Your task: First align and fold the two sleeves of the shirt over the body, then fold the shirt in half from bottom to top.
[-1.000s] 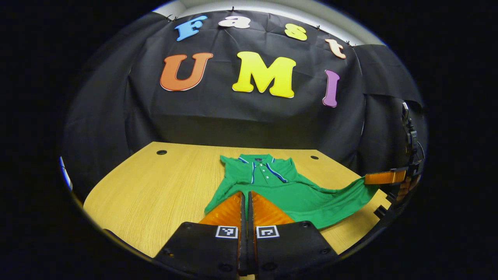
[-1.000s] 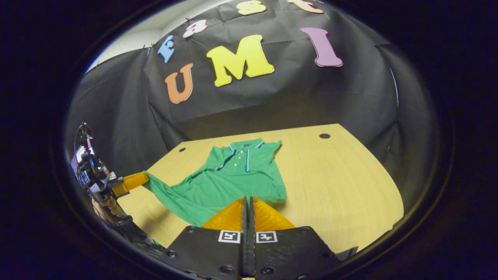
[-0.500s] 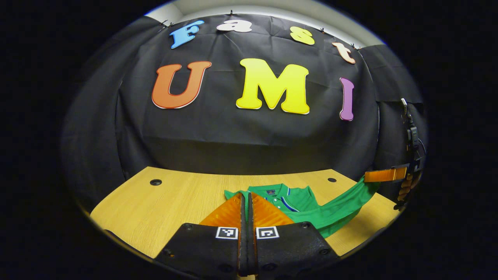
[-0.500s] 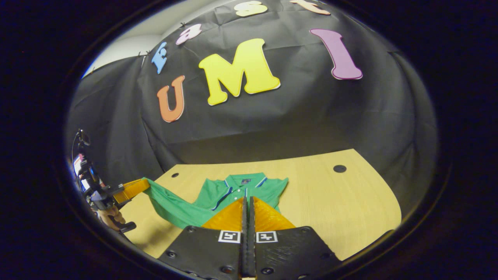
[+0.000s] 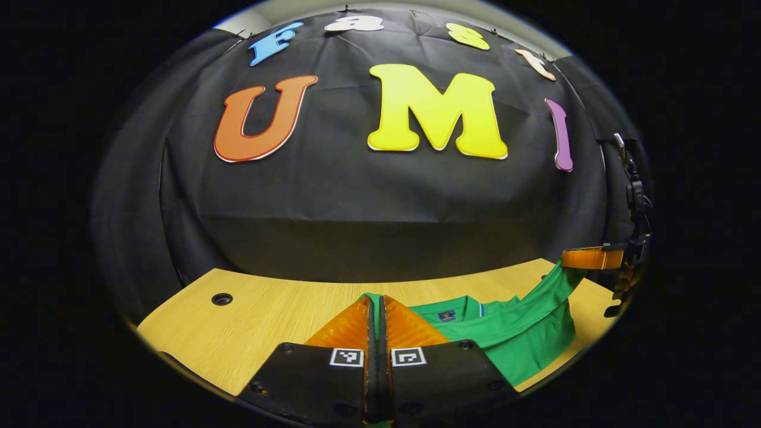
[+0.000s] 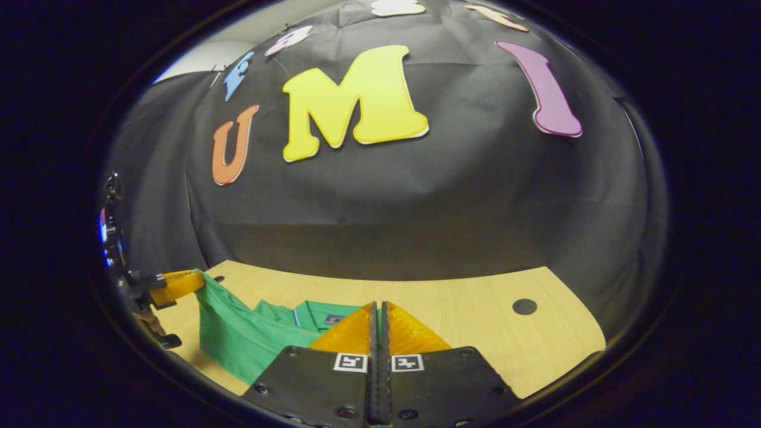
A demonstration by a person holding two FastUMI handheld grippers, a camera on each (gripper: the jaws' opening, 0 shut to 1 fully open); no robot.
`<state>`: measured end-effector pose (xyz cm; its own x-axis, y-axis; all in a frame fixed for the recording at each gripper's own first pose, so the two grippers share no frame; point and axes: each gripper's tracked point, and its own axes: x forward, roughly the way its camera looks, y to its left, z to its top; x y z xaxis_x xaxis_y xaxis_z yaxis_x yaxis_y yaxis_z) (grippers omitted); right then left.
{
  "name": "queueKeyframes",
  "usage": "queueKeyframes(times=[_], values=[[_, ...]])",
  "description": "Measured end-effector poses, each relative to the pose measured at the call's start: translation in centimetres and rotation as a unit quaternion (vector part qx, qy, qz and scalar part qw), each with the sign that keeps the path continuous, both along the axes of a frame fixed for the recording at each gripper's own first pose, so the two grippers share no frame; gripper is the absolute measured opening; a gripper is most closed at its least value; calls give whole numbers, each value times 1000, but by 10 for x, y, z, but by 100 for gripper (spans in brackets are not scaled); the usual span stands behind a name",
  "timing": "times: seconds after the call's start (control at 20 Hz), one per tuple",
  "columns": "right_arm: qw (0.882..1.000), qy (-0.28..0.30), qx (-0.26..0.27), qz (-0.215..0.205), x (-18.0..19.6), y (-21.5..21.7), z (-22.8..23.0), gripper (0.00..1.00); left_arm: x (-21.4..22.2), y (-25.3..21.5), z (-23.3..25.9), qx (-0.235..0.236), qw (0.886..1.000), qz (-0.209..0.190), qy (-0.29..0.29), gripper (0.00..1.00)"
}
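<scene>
Left gripper view: the left hand-held gripper (image 5: 379, 306) has its fingers pressed together, with a thin strip of green cloth caught between the tips, so it is clenched on the shirt (image 5: 505, 339). The shirt lies on the counter (image 5: 261, 315) just ahead and to the right, its collar (image 5: 452, 312) facing the booth wall. The lifted hem runs across to the right hand-held gripper (image 5: 565, 260) at the edge of the view, where the cloth rises to its closed fingers; a hand (image 5: 624, 282) shows below it. The fold's long axis runs side to side, gripper to gripper.

Right gripper view: the right hand-held gripper (image 6: 379, 309) is likewise clenched, green showing at its tips. The shirt (image 6: 238, 333) spreads to the left, collar (image 6: 324, 315) just beside the fingers. The left hand-held gripper (image 6: 196, 279) grasps the raised corner at far left. A round hole (image 6: 524, 307) marks the bare counter (image 6: 475, 315) to the right.
</scene>
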<state>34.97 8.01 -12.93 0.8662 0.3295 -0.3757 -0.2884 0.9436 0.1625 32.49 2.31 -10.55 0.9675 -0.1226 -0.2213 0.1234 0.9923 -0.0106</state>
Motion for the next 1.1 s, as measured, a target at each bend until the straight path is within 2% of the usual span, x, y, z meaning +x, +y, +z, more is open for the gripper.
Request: queueKeyframes(times=[0.25,0.4,0.55,0.6,0.65,0.7,0.8,0.85,0.9,1.1], values=[[1000,24,6,-11,57,5,-32,0,54,20,-38,15,999,19,25,3],[998,51,13,-24,76,4,-54,0,64,15,-68,31,998,3,49,3],[997,70,-10,-38,84,3,-80,0,67,16,-92,53,996,2,73,4],[996,66,-34,-45,87,-2,-85,1,66,17,-99,56,995,3,85,7],[996,61,-52,-46,87,-5,-87,8,68,23,-105,67,993,12,93,11],[995,62,-61,-42,83,-4,-86,16,65,30,-107,80,991,24,100,33],[995,66,-65,-32,74,2,-83,57,58,33,-107,76,991,29,109,79],[995,67,-70,-30,66,1,-81,78,56,32,-105,66,991,32,110,86],[994,66,-76,-31,63,1,-77,98,50,34,-98,55,992,37,110,100],[995,58,-68,-33,33,3,-50,96,32,40,-69,18,994,56,97,99]])
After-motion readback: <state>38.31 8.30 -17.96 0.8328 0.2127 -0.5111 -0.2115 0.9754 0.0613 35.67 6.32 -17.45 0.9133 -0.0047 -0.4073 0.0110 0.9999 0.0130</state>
